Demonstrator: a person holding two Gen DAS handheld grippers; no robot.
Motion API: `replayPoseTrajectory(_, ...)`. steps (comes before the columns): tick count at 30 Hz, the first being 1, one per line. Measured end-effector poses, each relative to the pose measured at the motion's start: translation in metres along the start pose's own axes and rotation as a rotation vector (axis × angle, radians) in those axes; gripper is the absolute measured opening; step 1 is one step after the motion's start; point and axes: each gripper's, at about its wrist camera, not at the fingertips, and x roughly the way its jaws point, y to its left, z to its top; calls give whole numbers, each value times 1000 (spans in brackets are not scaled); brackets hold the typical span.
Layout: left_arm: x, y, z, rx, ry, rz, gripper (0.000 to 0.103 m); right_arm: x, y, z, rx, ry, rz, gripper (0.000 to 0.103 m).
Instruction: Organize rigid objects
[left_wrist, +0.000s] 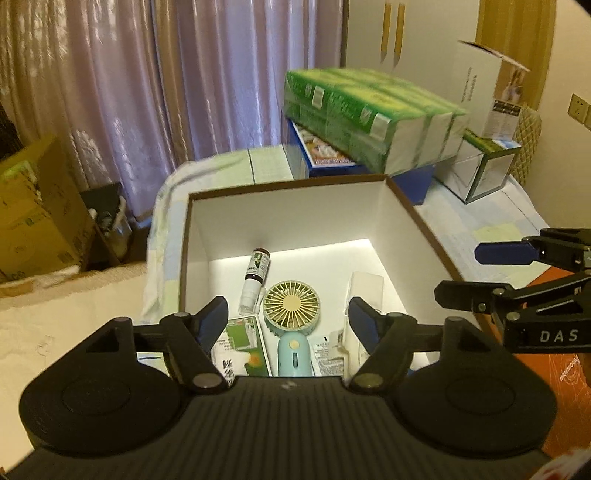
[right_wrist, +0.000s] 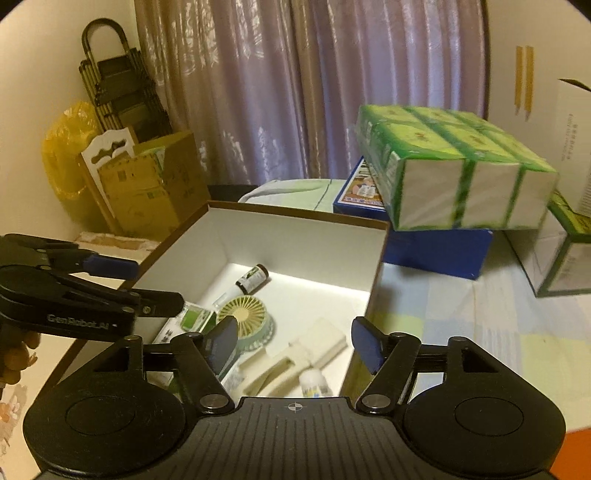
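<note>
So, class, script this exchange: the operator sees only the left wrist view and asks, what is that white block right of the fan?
Observer: Several pale foam-like pieces, lying flat in the white box beside the handheld fan.
Operator: Anything nearer than them?
Observer: A small white-capped bottle by the near wall.
Operator: And behind the cardboard box on the left?
Observer: A yellow bag against the wall.

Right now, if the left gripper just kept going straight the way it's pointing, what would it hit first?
Probably the little green handheld fan lying in the open white box. The left gripper is open and empty with the fan between its fingers in view, though depth is hard to judge.
</note>
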Motion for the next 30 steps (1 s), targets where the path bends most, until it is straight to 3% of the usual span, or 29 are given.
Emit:
replayPoseTrajectory(10, -82, -57, -41, -54, -65, 19, 72, -71, -3, -39, 27, -16, 10, 66)
replayPoseTrajectory(18, -125, -122, -81, -113, -30, 22, 72, -139, -25, -75, 58, -5, 43, 66)
replayPoseTrajectory(30, -162, -210, -136, -159, 29, 1, 72, -224, -59, -148, 104, 67, 11, 66)
